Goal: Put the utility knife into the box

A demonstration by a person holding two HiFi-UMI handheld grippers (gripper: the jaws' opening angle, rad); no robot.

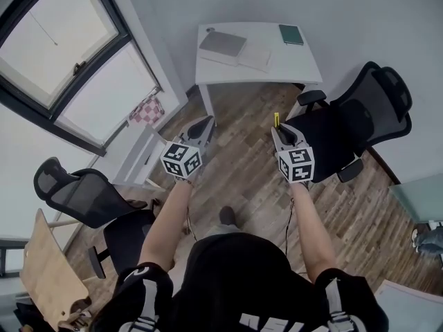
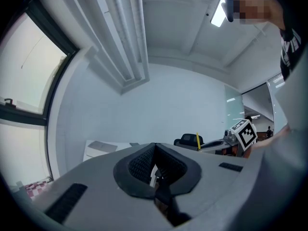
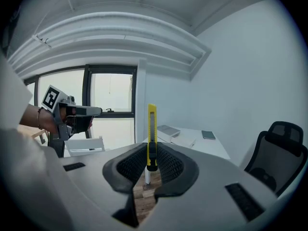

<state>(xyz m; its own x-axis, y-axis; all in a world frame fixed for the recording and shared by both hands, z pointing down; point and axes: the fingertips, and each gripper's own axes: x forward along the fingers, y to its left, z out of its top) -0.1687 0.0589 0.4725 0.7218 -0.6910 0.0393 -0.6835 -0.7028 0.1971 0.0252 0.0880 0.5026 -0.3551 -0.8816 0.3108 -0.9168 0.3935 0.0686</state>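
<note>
A yellow utility knife (image 3: 151, 129) stands upright between the pads of my right gripper (image 3: 151, 165), which is shut on its lower end. In the head view the knife (image 1: 276, 120) pokes out beyond the right gripper (image 1: 282, 135), held in the air above the wooden floor. My left gripper (image 1: 204, 128) is also held up at the left, shut with nothing in it; its pads (image 2: 144, 163) meet. A flat grey box (image 1: 223, 45) lies on the white table (image 1: 304, 64) ahead, well beyond both grippers.
On the table there are also a white flat item (image 1: 255, 55) and a green notebook (image 1: 291, 34). A black office chair (image 1: 360, 123) stands right of the right gripper, another (image 1: 83, 196) at the left. A window (image 1: 62, 54) fills the left wall.
</note>
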